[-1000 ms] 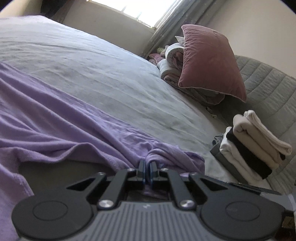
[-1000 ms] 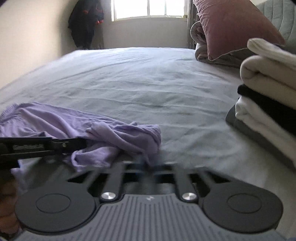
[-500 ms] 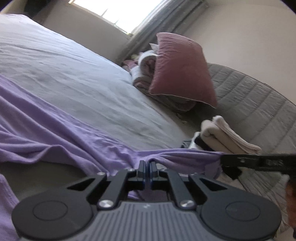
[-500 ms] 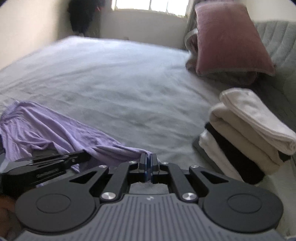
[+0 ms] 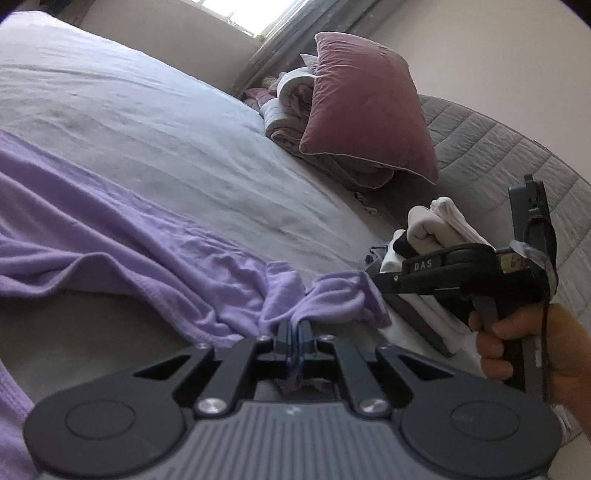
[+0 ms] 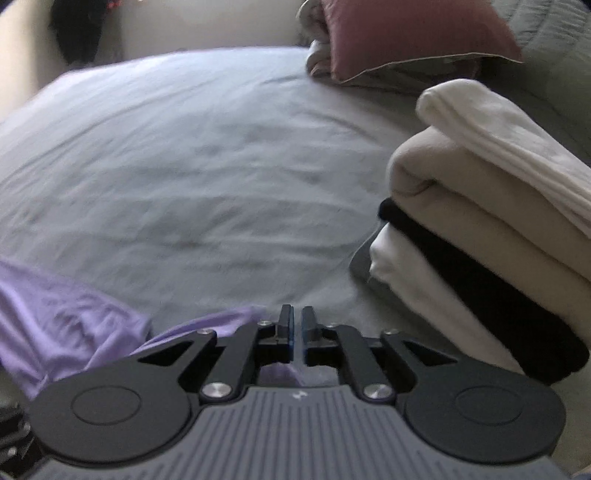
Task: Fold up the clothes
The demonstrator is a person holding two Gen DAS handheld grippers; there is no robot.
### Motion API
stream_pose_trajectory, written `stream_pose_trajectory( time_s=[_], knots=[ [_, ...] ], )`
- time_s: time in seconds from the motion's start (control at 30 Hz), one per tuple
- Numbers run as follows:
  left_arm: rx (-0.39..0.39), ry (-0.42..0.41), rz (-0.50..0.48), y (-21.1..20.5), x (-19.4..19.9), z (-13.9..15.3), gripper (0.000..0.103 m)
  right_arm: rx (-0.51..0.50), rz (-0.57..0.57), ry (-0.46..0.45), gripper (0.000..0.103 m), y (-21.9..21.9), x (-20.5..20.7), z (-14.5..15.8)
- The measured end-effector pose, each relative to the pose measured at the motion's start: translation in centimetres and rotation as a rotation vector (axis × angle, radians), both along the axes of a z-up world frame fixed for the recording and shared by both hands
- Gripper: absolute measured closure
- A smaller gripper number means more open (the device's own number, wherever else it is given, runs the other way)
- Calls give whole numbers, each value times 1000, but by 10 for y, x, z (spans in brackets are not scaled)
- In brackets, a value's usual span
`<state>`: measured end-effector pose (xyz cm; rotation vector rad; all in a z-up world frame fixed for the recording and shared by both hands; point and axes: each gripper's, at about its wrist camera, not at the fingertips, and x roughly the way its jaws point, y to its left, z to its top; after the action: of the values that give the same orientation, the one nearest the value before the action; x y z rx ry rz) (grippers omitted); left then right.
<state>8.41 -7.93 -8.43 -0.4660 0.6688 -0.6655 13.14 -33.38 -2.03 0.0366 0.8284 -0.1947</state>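
Observation:
A lilac garment lies spread over the grey bed sheet. My left gripper is shut on a bunched fold of it near its right end. In the left wrist view the right gripper, held by a hand, has its tips at the edge of the same bunch. In its own view the right gripper has its jaws opening, with a narrow gap and no cloth between the pads. The lilac garment lies to its lower left and under its body.
A stack of folded white, beige and black clothes sits on the bed to the right, close to the right gripper. A dusty pink pillow and rolled blankets lean on the quilted grey headboard. A dark garment hangs at the far wall.
The right gripper's jaws have parted and let go of the lilac cloth, and it has shifted toward the folded stack. The left gripper keeps its grip; its view has swung slightly.

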Motion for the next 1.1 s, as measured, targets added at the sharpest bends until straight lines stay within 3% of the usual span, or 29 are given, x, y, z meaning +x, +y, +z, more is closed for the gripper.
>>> stream_pose_trajectory(
  time_s=[0.07,0.13,0.2,0.47,0.53,0.57,0.6,0.77,0.87,0.97,1.1],
  knots=[
    [0,1,1,0,0,0,100,39,-13,-13,88,-6,-5,2],
    [1,1,2,0,0,0,100,81,0,-20,81,-10,-15,4],
    [1,2,3,0,0,-1,100,90,20,-46,49,-9,-28,7],
    [6,-4,4,0,-1,1,100,95,110,-116,49,-5,-44,-12],
    [16,-23,-6,-3,-4,3,95,107,96,-150,56,-7,-40,-20],
    [20,-30,-11,-4,-5,4,92,111,76,-164,83,-9,-37,-24],
    [23,-34,-17,-5,-5,5,87,109,44,-170,102,-12,-35,-27],
    [4,-65,-68,-2,-7,14,74,79,-56,-218,102,-28,-48,-21],
    [101,-88,-56,-9,-6,23,72,27,-66,-229,102,-39,-58,-7],
    [248,-137,-9,-16,-2,34,74,-45,-69,-227,102,-48,-68,9],
    [361,-146,37,-13,19,44,74,-130,-66,-201,102,-54,-76,18]
  ],
)
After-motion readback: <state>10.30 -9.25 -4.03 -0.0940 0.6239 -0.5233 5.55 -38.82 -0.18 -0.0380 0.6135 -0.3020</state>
